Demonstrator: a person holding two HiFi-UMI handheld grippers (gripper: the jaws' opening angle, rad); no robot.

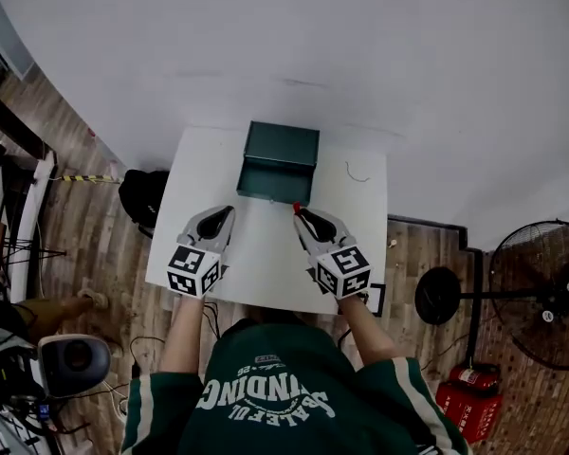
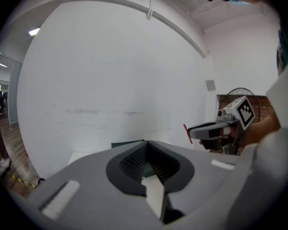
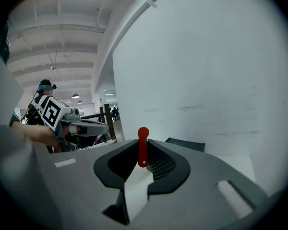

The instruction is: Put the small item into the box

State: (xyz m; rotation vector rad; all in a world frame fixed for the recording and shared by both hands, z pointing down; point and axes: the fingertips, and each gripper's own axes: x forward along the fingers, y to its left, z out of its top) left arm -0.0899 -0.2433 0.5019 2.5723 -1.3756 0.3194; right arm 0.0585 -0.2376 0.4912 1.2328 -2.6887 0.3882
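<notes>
A dark green box stands open at the back of the small white table; its edge shows in the right gripper view and the left gripper view. My right gripper is shut on a small flat red item, held upright between the jaws just in front of the box; the red tip shows from the head view. My left gripper hovers to the left, jaws closed with nothing in them. The right gripper with its red item appears in the left gripper view.
A thin wire piece lies on the table right of the box. A black bag sits on the floor at the table's left, a standing fan and a red extinguisher at the right. A white wall rises behind the table.
</notes>
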